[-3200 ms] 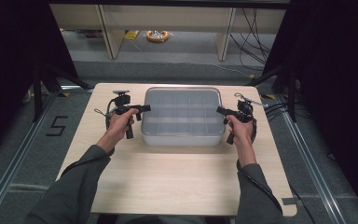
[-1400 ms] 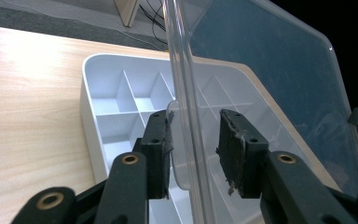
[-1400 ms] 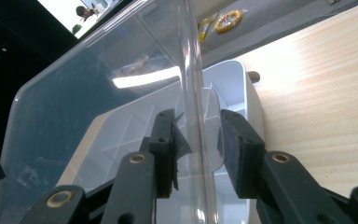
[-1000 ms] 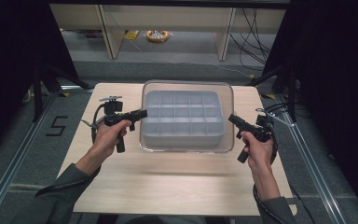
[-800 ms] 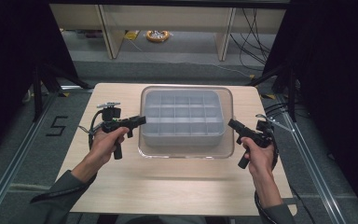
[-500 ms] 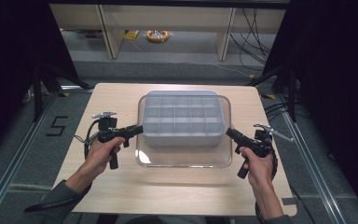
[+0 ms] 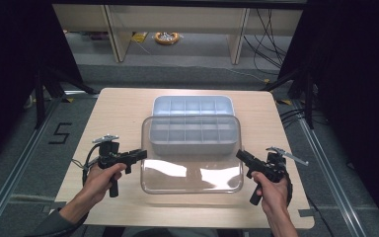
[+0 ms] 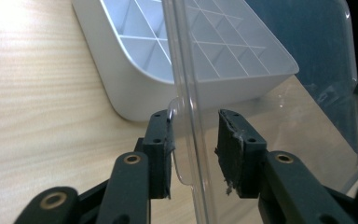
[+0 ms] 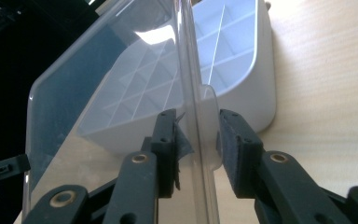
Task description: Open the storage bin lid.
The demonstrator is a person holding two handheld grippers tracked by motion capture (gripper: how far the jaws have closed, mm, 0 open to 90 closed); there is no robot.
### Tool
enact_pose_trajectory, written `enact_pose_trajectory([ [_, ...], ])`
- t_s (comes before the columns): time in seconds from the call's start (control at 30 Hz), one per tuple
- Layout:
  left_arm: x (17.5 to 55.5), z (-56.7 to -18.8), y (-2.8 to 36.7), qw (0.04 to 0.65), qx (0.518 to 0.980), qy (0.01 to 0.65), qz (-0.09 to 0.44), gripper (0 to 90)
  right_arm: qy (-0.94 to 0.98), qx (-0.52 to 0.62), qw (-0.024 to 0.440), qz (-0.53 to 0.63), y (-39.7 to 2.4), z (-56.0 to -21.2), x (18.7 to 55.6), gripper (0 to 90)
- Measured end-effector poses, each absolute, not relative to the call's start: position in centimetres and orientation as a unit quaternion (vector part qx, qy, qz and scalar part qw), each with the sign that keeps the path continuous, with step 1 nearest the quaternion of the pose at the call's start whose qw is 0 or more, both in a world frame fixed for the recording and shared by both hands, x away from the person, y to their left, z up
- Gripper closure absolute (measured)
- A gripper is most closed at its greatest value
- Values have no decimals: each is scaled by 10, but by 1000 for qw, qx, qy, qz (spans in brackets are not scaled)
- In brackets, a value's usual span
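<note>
The left gripper (image 7: 139, 155) pinches the clear plastic lid (image 7: 192, 170) by its left rim; the lid hangs over the table's near side, overlapping the grey compartmented tray (image 7: 192, 106). The right gripper (image 7: 241, 157) clamps its right rim. Such thin edge grips could slip, tipping the lid.

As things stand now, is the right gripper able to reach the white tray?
Probably not right away. The right gripper is shut on the clear lid's edge, as is the left gripper. The lid overlaps the near part of the white tray; it would need setting down first.
</note>
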State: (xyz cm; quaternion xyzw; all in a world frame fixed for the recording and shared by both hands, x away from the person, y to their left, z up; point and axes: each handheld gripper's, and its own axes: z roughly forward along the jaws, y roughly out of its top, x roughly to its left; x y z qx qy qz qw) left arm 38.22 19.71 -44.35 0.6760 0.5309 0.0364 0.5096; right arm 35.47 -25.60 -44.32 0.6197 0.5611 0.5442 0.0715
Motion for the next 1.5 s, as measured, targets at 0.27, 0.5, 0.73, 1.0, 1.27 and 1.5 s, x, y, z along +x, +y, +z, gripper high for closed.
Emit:
enact_pose_trajectory([
  [0.27, 371, -457, 200, 508, 676, 533, 30, 646, 566, 619, 72, 540, -254, -452, 344, 690],
  [0.5, 361, -463, 201, 502, 681, 532, 29, 647, 567, 614, 68, 545, -254, -457, 332, 689],
  [0.73, 349, -469, 203, 498, 686, 530, 23, 647, 563, 618, 48, 547, -254, -466, 317, 689],
  [1.0, 340, -479, 199, 491, 692, 529, 16, 647, 554, 637, 42, 534, -256, -475, 306, 688],
  [1.27, 333, -486, 197, 487, 698, 524, 5, 645, 554, 641, 38, 530, -260, -486, 299, 687],
  [1.5, 329, -492, 197, 478, 703, 527, 0, 642, 553, 647, 30, 524, -261, -492, 294, 687],
])
